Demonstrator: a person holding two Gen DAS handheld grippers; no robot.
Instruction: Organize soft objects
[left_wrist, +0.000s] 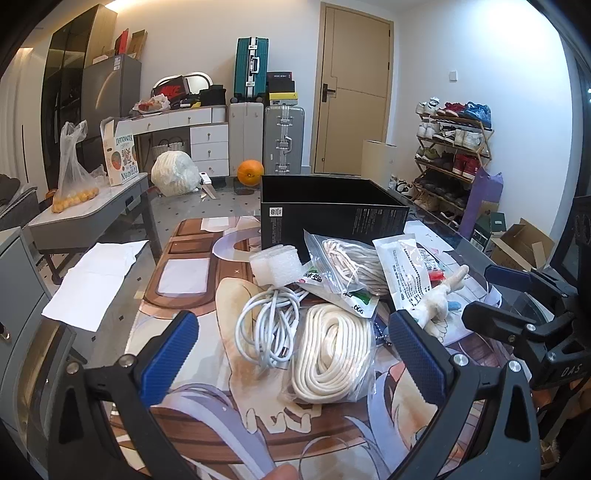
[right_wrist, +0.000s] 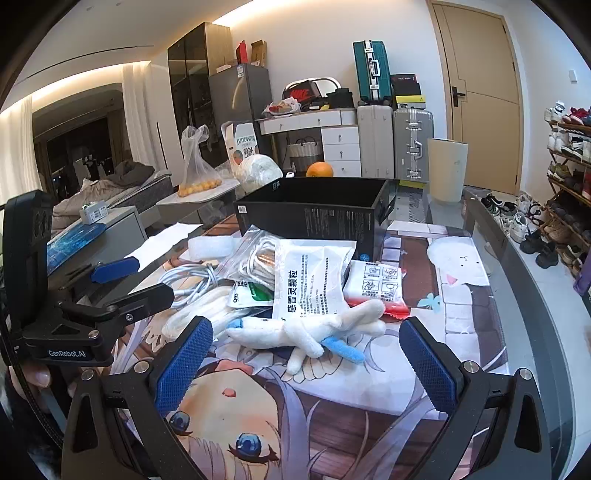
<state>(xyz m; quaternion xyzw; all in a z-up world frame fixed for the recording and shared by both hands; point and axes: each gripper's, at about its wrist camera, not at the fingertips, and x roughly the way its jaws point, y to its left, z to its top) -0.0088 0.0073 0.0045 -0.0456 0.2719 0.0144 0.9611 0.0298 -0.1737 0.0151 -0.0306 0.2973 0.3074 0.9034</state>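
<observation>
A pile of soft things lies on the printed mat in front of an open black box (left_wrist: 332, 206) (right_wrist: 317, 206). In the left wrist view I see a bagged coil of cream rope (left_wrist: 328, 354), a white cable bundle (left_wrist: 267, 325), a bag of thin cord (left_wrist: 347, 262), a white foam piece (left_wrist: 275, 264) and a white medicine pouch (left_wrist: 410, 269). My left gripper (left_wrist: 295, 350) is open, its jaws either side of the cable and rope. A white plush toy (right_wrist: 314, 332) lies between the jaws of my open right gripper (right_wrist: 306, 362). The pouch (right_wrist: 314, 280) lies behind it.
The printed mat (right_wrist: 332, 424) covers a glass table. A white paper sheet (left_wrist: 96, 280) lies at the left edge. A side table with a bag of yellow fruit (left_wrist: 74, 192), suitcases (left_wrist: 284, 140), a shoe rack (left_wrist: 450, 147) and an orange (left_wrist: 250, 171) stand beyond.
</observation>
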